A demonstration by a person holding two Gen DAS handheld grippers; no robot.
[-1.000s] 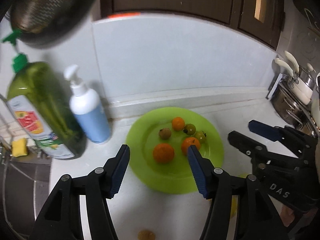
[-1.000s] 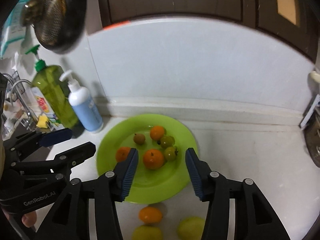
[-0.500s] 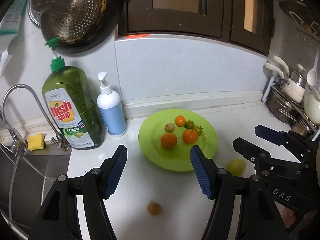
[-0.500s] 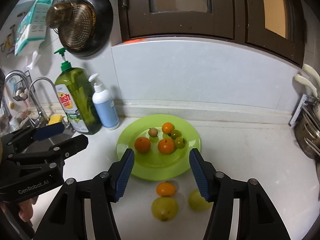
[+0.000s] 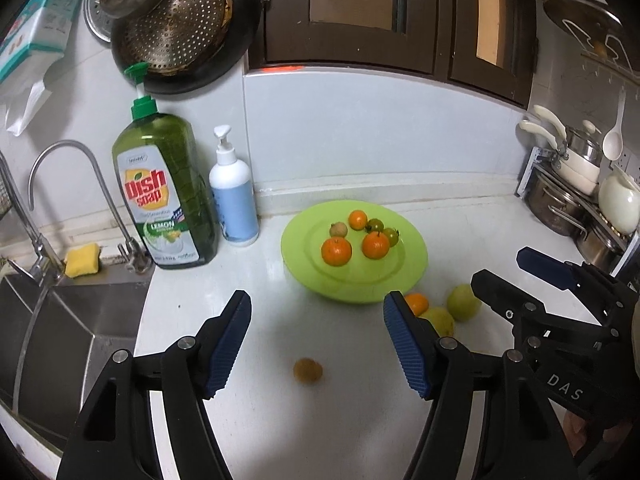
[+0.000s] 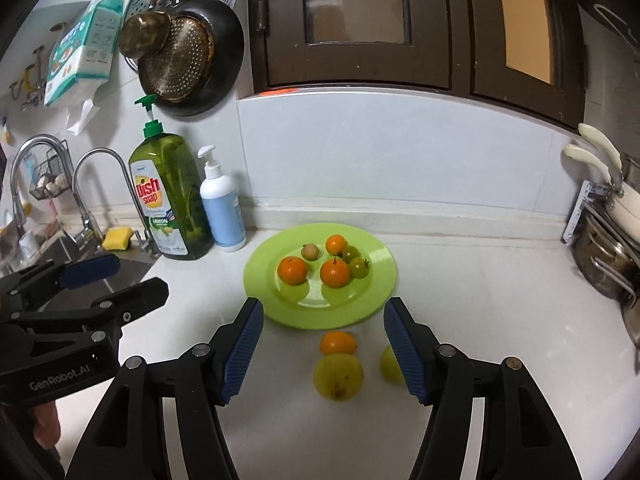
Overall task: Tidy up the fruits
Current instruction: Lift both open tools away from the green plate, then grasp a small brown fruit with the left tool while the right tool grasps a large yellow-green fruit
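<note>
A green plate (image 5: 412, 276) (image 6: 380, 280) on the white counter holds several small fruits: oranges (image 5: 336, 251) (image 6: 293, 270), green tomatoes (image 6: 359, 267) and a small brown fruit (image 6: 310, 251). In front of the plate lie a loose orange (image 6: 337, 342) (image 5: 418, 303), a yellow-green fruit (image 6: 338, 376) and a second yellow-green fruit (image 6: 390, 364) (image 5: 463, 303). A small brown fruit (image 5: 307, 369) lies alone nearer to me. My left gripper (image 5: 316, 344) is open and empty above the counter. My right gripper (image 6: 322, 350) is open and empty, with the loose fruits between its fingers in view.
A green dish soap bottle (image 5: 166, 196) and a white-blue pump bottle (image 5: 236, 200) stand left of the plate. A sink (image 5: 48, 320) with a tap (image 5: 80, 200) and yellow sponge (image 5: 82, 260) is at the left. Pots (image 5: 568, 200) stand at the right. Pans hang on the wall.
Both grippers have pulled back and up from the plate, still open and empty. The loose fruits in front of the plate have come into view.
</note>
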